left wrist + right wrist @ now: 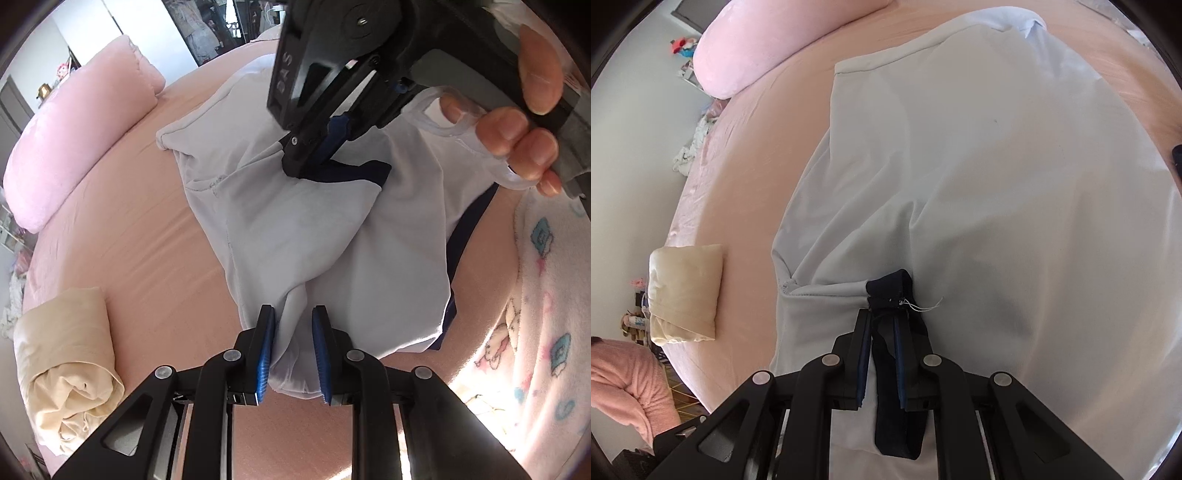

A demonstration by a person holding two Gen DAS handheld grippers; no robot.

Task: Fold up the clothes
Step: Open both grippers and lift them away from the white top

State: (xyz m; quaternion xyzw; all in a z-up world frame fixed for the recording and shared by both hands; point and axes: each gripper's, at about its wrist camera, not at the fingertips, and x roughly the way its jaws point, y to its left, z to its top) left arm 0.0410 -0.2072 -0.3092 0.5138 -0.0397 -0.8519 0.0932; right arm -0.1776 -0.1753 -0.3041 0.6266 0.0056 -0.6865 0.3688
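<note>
Far to the left on the pink bed sheet [140,236] lies a folded cream cloth [68,365], with a long pink pillow [81,136] behind it near the wall. The white garment with navy trim [295,229] is spread over the middle of the bed, partly bunched and lifted. The left gripper [293,354] pinches a gathered fold of white fabric between its blue pads [264,354] — the cloth hangs out below them. Further right and above, the right gripper [308,162] comes down onto the garment at its navy band [890,288]; in its own view its fingers are closed on that dark strip, a loose thread trailing beside it. At the far right edge a pink printed blanket [546,295] lies alongside the garment.
</note>
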